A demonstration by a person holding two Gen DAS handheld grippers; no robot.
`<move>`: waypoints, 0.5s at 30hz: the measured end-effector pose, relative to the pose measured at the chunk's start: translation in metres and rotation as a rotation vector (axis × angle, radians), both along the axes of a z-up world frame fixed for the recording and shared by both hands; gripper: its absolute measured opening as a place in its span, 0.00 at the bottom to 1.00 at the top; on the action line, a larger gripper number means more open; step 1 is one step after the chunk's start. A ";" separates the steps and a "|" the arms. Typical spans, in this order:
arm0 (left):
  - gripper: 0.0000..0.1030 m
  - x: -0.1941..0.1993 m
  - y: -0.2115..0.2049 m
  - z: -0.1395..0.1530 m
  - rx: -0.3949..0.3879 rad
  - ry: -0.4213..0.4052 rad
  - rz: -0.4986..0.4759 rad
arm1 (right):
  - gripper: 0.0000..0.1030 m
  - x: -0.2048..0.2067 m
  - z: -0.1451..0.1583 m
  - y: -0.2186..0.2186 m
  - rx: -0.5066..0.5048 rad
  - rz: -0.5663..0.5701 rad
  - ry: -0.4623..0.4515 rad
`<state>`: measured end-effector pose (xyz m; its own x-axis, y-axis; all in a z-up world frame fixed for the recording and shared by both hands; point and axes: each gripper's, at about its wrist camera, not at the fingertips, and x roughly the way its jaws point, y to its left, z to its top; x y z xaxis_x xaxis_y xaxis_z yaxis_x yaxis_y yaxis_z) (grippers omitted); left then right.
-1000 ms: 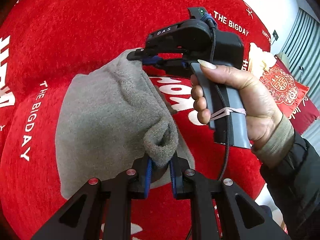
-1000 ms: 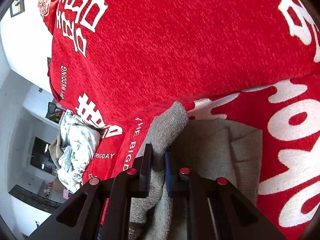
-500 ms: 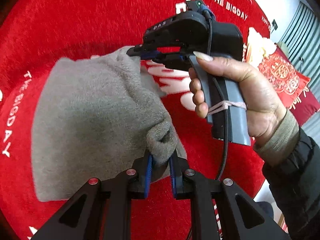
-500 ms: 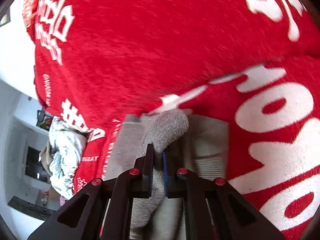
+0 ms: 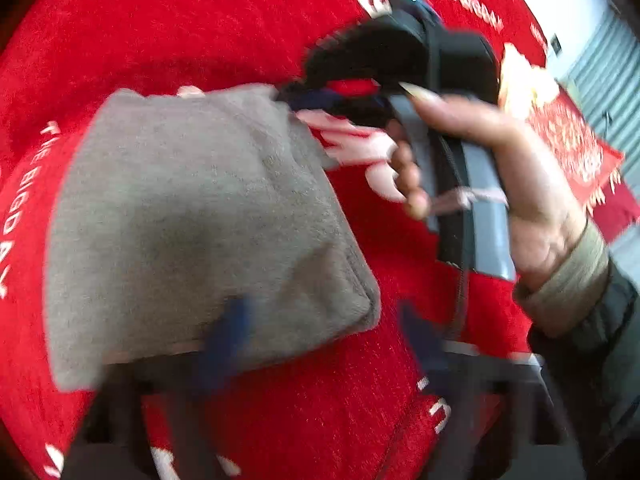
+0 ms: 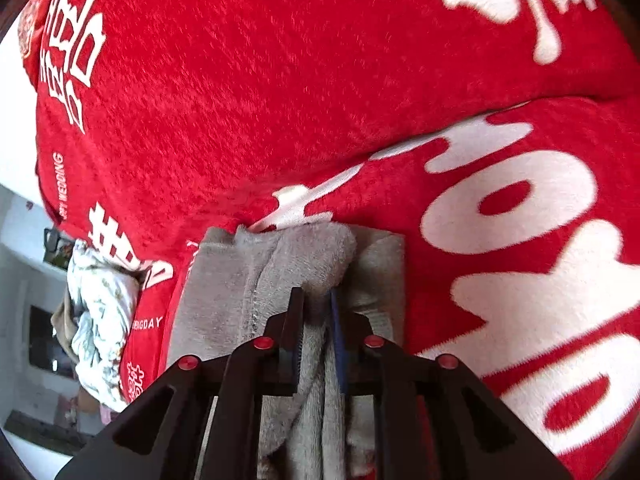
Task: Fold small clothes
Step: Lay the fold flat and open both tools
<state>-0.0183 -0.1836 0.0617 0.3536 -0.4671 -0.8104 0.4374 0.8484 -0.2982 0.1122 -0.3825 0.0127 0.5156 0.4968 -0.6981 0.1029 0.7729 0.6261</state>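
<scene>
Grey garment (image 5: 192, 216) lying folded on the red blanket (image 5: 200, 20), long axis from near corner to far corner. Left tongs (image 5: 320, 332) opening wide, near corner between but released. Right tongs (image 6: 316, 316) at far corner, pinching fabric, just starting to open. Free blanket all around for withdrawing.

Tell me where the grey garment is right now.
The grey garment lies folded on the red blanket, centre-left in the left wrist view. Its far corner is pinched by the right gripper, while the left gripper is opening at its near edge.
</scene>
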 end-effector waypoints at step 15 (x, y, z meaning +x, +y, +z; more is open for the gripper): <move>0.93 0.058 0.124 -0.002 0.084 0.085 0.347 | 0.68 -0.039 -0.013 0.034 0.194 0.134 -0.066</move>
